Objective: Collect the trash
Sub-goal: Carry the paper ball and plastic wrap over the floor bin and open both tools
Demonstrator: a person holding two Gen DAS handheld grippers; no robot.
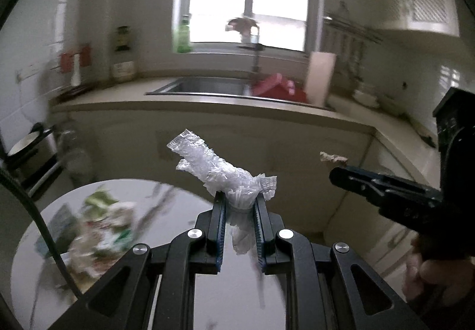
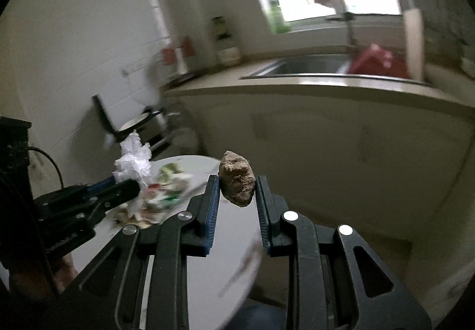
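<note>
My left gripper (image 1: 240, 196) is shut on a crumpled clear plastic wrap (image 1: 212, 166), held in the air above a round white table (image 1: 184, 223). It also shows in the right wrist view (image 2: 135, 183), with the wrap (image 2: 133, 162) sticking up. My right gripper (image 2: 237, 181) is shut on a brown crumpled paper wad (image 2: 237, 178), also held above the table (image 2: 234, 229). In the left wrist view the right gripper (image 1: 334, 171) comes in from the right with the wad (image 1: 332, 157) at its tip. A pile of mixed trash (image 1: 101, 229) lies on the table's left side.
A kitchen counter (image 1: 207, 107) with a steel sink (image 1: 202, 86) and a red item (image 1: 277, 88) stands behind the table. Bottles stand by the window (image 1: 182, 34). A chair or stool (image 2: 142, 122) stands to the left by the wall.
</note>
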